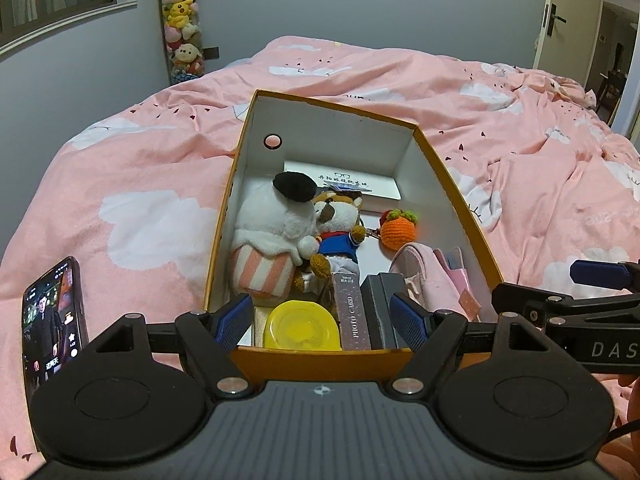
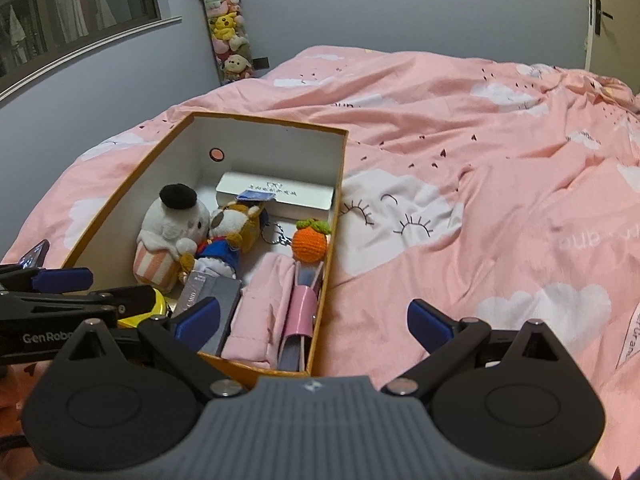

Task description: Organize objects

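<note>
The box (image 1: 452, 184) lies on the bed (image 1: 140, 184) with its long axis running straight away from me, its near short end just under my left gripper (image 1: 322, 322). My left fingers are spread wide, holding nothing, above that near end. My right gripper (image 2: 314, 320) is also released and empty, over the box's right wall and the quilt beside it.

Inside, from far to near: a white case (image 1: 380, 190) crosswise at the far end, a white plush (image 1: 272, 236) and a fox plush (image 1: 338, 224) lying lengthwise, an orange crochet fruit (image 1: 398, 230), a pink pouch (image 2: 260, 308), a photo-card pack (image 1: 354, 316) and a yellow lid (image 1: 300, 326) (all touching their neighbours).

A phone (image 1: 54, 320) lies left of the box. Grey walls, a window (image 2: 76, 12), a plush column (image 2: 228, 28) in the corner and a door (image 1: 576, 12) surround the bed.
</note>
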A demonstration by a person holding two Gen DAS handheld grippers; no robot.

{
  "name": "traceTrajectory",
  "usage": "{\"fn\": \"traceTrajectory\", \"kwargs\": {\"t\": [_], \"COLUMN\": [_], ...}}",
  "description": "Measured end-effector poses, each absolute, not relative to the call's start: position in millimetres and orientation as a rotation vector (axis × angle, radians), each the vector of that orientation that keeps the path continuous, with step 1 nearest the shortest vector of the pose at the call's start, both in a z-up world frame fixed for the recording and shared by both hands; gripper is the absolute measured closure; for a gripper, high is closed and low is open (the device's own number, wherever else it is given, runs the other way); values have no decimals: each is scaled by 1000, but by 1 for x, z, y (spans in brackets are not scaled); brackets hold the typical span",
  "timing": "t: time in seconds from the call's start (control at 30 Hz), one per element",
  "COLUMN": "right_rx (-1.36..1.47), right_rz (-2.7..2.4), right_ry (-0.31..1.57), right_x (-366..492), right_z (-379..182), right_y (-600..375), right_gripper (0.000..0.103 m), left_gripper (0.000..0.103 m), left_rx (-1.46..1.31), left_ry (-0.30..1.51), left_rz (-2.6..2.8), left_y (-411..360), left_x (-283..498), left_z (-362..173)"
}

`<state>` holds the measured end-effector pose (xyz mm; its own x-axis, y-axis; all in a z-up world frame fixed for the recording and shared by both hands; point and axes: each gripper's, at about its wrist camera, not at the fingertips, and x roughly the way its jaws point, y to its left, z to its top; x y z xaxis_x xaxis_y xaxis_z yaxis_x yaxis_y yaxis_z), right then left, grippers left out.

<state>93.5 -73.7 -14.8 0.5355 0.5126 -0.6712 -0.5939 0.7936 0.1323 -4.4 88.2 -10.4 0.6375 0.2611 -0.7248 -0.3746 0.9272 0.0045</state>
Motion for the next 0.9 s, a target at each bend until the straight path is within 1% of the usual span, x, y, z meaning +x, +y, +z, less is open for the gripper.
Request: {"fn": "traceTrajectory", "kwargs": {"t": [0.9], "right_rx": [-112], "right_rz": [674], "right_ry": [795], "right_x": [97], "right_z": [-20], "right_y": [-74], "right_gripper": [3], "left_gripper": [12], "left_rx": [-123], "left_ry": [794], "left_rz": [367], "left_y": [86], "left_x": [-4], "left_z": [-9]}}
